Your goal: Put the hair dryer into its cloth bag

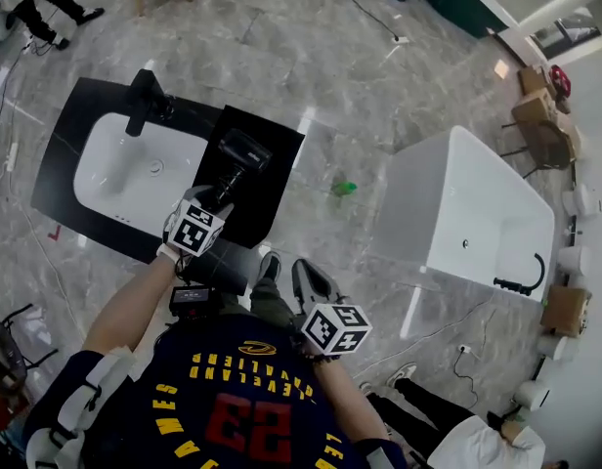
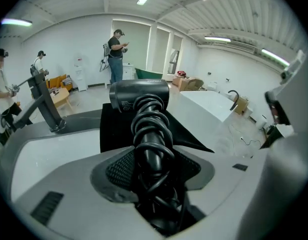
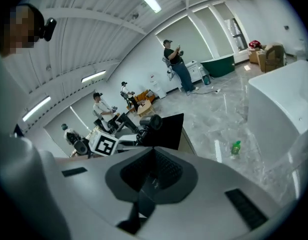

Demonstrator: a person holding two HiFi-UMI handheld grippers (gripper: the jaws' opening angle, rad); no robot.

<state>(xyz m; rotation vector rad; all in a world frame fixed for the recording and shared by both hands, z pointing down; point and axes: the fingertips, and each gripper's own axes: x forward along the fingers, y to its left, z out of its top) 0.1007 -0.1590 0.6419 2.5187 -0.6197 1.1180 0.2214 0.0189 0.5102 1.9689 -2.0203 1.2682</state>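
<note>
A black hair dryer [image 1: 240,154] with its cord wound round the handle lies over a flat black cloth bag [image 1: 272,179] on the dark counter. My left gripper [image 1: 218,200] has its jaws on either side of the handle and pressing on it. In the left gripper view the wrapped handle [image 2: 150,134] fills the gap of that gripper [image 2: 151,171], and the dryer's head [image 2: 139,96] points away over the bag [image 2: 114,131]. My right gripper [image 1: 306,277] is shut and empty, held close to my body; its view shows the shut gripper [image 3: 151,171] and the bag [image 3: 166,131] beyond.
A white basin [image 1: 135,169] with a black tap [image 1: 143,101] is set in the counter left of the bag. A white bathtub [image 1: 477,213] stands to the right, and a green bottle [image 1: 344,188] lies on the floor between. Several people stand further back.
</note>
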